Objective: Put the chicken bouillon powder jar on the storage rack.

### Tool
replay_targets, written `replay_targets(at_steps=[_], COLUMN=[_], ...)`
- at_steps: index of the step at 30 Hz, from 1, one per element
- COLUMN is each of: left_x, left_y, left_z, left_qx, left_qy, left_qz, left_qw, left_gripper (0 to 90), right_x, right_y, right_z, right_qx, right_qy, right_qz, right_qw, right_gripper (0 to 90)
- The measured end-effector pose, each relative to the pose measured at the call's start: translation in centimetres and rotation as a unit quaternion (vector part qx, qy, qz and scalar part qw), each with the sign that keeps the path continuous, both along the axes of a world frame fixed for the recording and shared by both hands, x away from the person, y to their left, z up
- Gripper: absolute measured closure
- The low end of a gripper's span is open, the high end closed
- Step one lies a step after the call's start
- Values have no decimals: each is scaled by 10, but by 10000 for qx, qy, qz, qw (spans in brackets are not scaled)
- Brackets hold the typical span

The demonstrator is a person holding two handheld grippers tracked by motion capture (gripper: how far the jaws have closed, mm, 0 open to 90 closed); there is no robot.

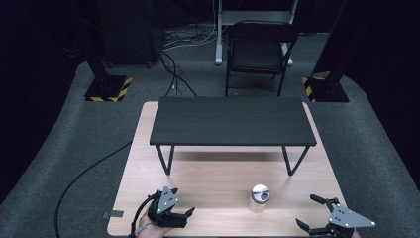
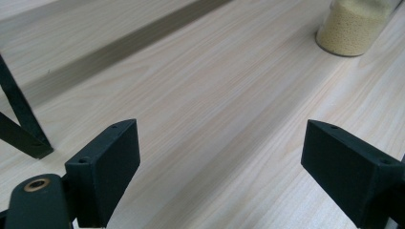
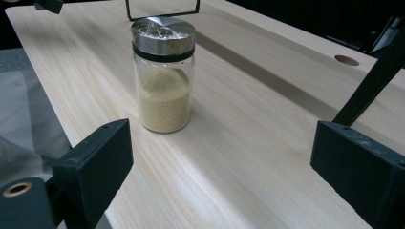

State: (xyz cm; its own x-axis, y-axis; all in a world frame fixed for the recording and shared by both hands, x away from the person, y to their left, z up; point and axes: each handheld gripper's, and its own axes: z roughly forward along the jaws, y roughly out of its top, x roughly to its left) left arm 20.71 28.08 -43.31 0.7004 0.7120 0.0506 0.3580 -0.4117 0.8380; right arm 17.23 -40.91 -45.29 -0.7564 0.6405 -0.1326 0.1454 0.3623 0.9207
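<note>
A small glass jar [image 3: 163, 76] with a brushed metal lid was seen standing upright near the front edge of the worktop [image 1: 208, 178], right of its middle and well clear of the black metal-legged shelf [image 1: 233, 121] that stood across the back half. It was filled about halfway with a pale yellow grain or powder. The jar was judged rigid, fairly light, breakable and smooth-walled, so a slip under a loose grip was thought possible. The best hold was judged to be across the straight glass wall, below the dark band under the lid, with the pads kept level. The right claw [image 1: 317, 215] was held near the front right corner with its jaws spread wide and nothing between them, the jar just beyond them. The left claw [image 1: 185, 214] rested near the front left corner, likewise wide and empty.
</note>
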Motion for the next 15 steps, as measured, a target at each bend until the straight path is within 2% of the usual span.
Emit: replay_targets(at_steps=[15], left_x=[1], left_y=[-1], left_z=[0], left_qx=[0], left_qy=[21], left_qz=[-33], left_qw=[10000], left_gripper=[129], right_x=[4], right_y=[20], right_z=[5], right_qx=[-265], right_qy=[10], right_qz=[244], right_qw=[9993], right_gripper=[62])
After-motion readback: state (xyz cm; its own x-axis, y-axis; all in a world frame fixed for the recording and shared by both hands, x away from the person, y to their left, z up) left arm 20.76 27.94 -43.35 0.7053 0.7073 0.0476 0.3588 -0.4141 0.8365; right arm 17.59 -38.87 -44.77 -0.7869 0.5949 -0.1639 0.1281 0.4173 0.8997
